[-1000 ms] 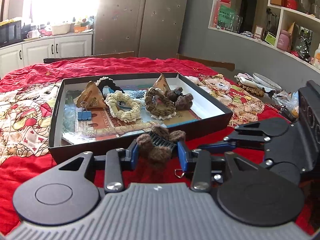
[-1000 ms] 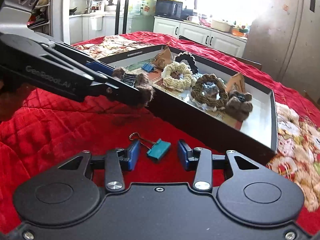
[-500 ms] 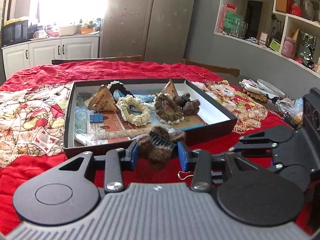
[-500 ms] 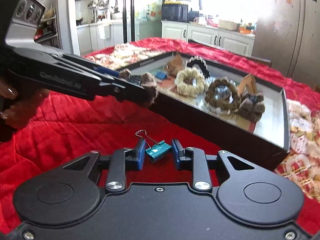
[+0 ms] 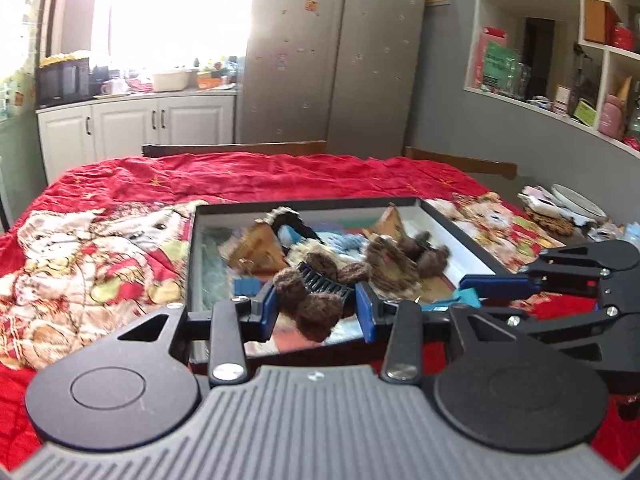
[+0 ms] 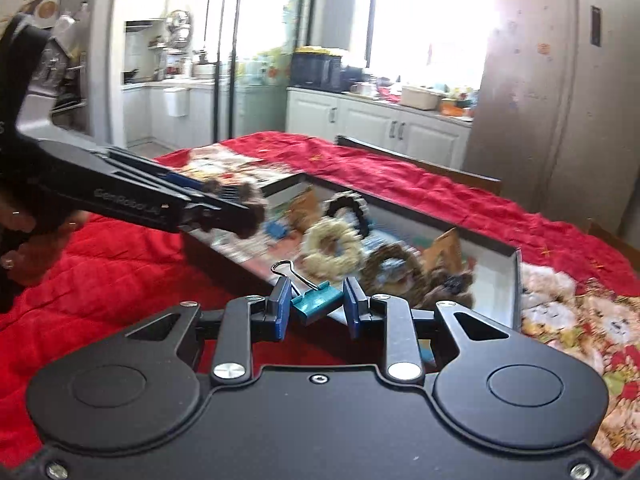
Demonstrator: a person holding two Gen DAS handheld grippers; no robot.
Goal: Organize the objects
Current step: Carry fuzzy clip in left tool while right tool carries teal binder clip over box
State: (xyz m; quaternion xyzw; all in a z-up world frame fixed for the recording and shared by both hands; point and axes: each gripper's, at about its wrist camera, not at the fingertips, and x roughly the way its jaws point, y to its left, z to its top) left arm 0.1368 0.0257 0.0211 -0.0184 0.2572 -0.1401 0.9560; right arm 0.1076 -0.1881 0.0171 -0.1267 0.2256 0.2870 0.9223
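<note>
My left gripper is shut on a brown fuzzy hair claw and holds it in the air above the near edge of the black tray. In the right wrist view that left gripper reaches in from the left with the hair claw at its tip. My right gripper is shut on a teal binder clip, its wire handles pointing up and left, lifted off the quilt just before the tray. The right gripper also shows at the right of the left wrist view.
In the tray lie a cream scrunchie, a brown scrunchie, brown paper triangles, a blue binder clip and another fuzzy claw. A red quilt covers the table. Wooden chair backs stand behind it, and a plate lies far right.
My right gripper closed on the teal binder clip and lifted it off the quilt. My left gripper rose with the hair claw and now hangs over the tray's near edge.
</note>
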